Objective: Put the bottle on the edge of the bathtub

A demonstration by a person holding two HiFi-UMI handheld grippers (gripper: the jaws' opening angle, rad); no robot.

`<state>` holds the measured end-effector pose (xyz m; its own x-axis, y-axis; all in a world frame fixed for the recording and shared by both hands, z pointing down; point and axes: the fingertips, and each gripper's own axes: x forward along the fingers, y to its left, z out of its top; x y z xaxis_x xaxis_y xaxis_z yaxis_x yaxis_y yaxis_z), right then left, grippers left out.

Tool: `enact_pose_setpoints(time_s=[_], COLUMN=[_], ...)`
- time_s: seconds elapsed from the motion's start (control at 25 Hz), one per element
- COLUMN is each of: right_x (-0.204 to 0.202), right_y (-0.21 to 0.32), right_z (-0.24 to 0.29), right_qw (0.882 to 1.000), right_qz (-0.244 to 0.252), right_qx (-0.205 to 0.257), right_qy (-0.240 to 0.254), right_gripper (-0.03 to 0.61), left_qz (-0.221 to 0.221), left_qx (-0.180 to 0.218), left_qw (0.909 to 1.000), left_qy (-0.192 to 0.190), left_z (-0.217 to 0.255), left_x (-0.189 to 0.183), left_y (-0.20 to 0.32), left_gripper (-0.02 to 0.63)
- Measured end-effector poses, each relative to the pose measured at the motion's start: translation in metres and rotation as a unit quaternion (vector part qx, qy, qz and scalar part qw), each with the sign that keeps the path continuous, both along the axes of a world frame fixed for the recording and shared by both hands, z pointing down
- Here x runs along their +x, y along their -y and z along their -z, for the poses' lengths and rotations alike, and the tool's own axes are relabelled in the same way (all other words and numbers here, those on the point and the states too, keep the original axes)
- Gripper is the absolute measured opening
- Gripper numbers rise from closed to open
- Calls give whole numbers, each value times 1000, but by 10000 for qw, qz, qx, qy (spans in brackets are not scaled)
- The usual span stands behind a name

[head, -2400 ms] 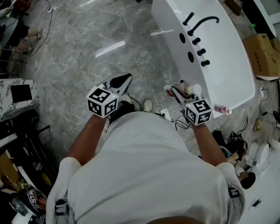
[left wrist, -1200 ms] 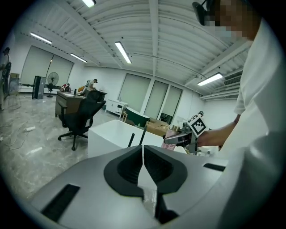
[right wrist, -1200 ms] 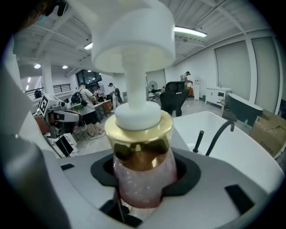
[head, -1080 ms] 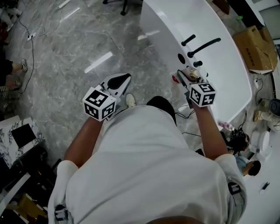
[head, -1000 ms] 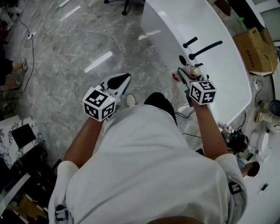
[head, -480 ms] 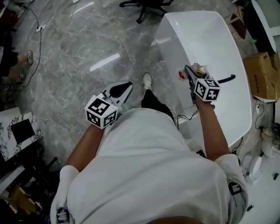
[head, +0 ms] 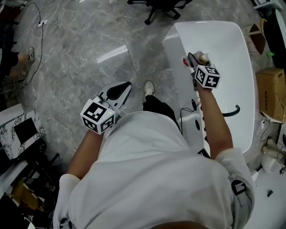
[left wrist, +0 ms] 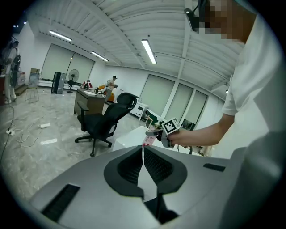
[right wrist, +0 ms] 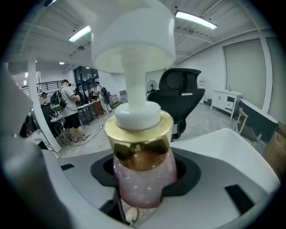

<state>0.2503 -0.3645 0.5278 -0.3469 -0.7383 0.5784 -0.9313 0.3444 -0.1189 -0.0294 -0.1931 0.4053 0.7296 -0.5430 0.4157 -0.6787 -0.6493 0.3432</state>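
My right gripper point(head: 194, 59) is shut on a pump bottle point(right wrist: 142, 174) with a pink glittery body, a gold collar and a white pump head. In the head view the bottle point(head: 203, 58) hangs over the left rim of the white bathtub point(head: 223, 49), near its far end. The tub's rim point(right wrist: 228, 145) shows just beyond the jaws in the right gripper view. My left gripper point(head: 123, 87) is shut and empty, held over the grey marble floor left of the tub. In the left gripper view its pads point(left wrist: 143, 156) meet, and the right gripper point(left wrist: 166, 130) with the bottle point(left wrist: 147, 140) shows ahead.
A black faucet point(head: 230, 112) and knobs sit on the tub's near rim. A black office chair point(head: 163, 6) stands beyond the tub. A cardboard box point(head: 271, 87) lies at the right, cables point(head: 42, 22) on the floor at the left. People stand far off point(right wrist: 69, 114).
The person has stepped forward along the tub. The right gripper carried the bottle past the faucet toward the tub's far end. The left gripper stays shut beside the body.
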Motion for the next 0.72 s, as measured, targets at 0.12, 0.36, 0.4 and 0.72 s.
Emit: enact_pose_setpoints(time_s=[0.12, 0.36, 0.4, 0.72], right_x=[9, 26, 27, 27], right_y=[56, 151, 164, 240], right_z=[-21, -66, -72, -119], right_qw=[10000, 9998, 9998, 9991], right_qz=[-33, -168, -185, -334], right_qx=[11, -17, -25, -140], right_qy=[-23, -76, -76, -197], right_gripper=[222, 222, 222, 222], left_qz=[-2, 269, 333, 575], left_qx=[-54, -323, -370, -756], left_qw=[9999, 9991, 9988, 9954], left_qy=[-103, -11, 14, 142], left_z=[0, -10, -12, -27], left_x=[17, 30, 30, 20], left_y=[29, 71, 76, 97], left_gripper=[25, 23, 25, 25])
